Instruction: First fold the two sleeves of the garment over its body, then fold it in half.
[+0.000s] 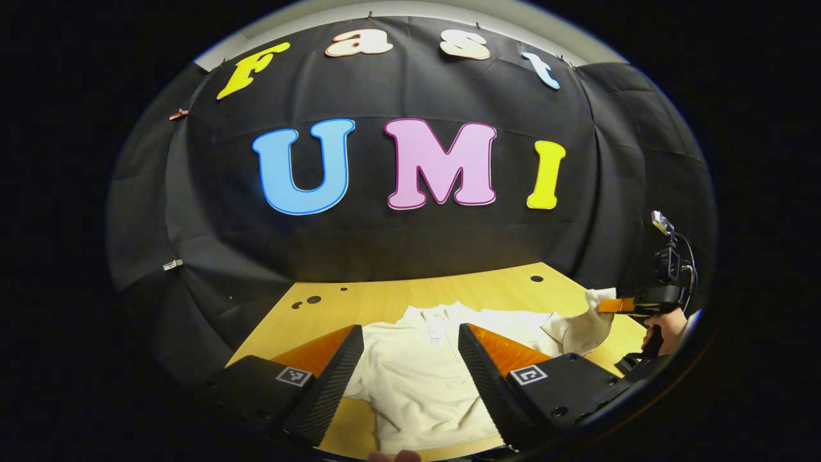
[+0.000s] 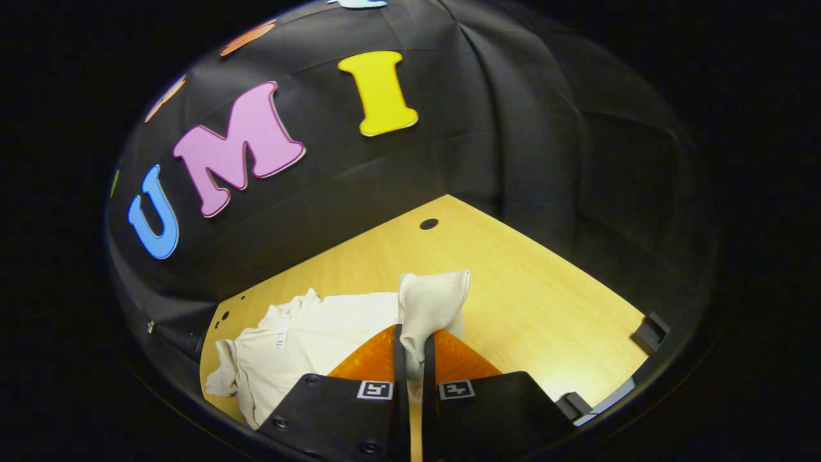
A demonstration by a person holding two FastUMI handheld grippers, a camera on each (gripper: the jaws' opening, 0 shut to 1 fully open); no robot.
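Note:
A cream long-sleeved garment (image 1: 420, 378) lies flat on the wooden table (image 1: 385, 298), collar toward the booth wall. My left gripper (image 1: 410, 350) hovers open above its chest, nothing between the fingers. At the far right in the left gripper view, the right gripper (image 1: 617, 306) holds one sleeve (image 1: 580, 327) lifted off the table, a hand gripping its handle. In the right gripper view, my right gripper (image 2: 410, 343) is shut on that sleeve's cuff (image 2: 433, 305), which sticks up between the fingers. The garment's body (image 2: 308, 343) spreads to the left, its other sleeve (image 2: 221, 375) bunched at the table's edge.
The table (image 2: 526, 301) has a few round holes, one (image 2: 428, 224) near the far corner. Black brackets (image 2: 651, 332) sit on its right edge. Bare wood stretches to the right of the garment. The black cloth wall closes in behind and at both sides.

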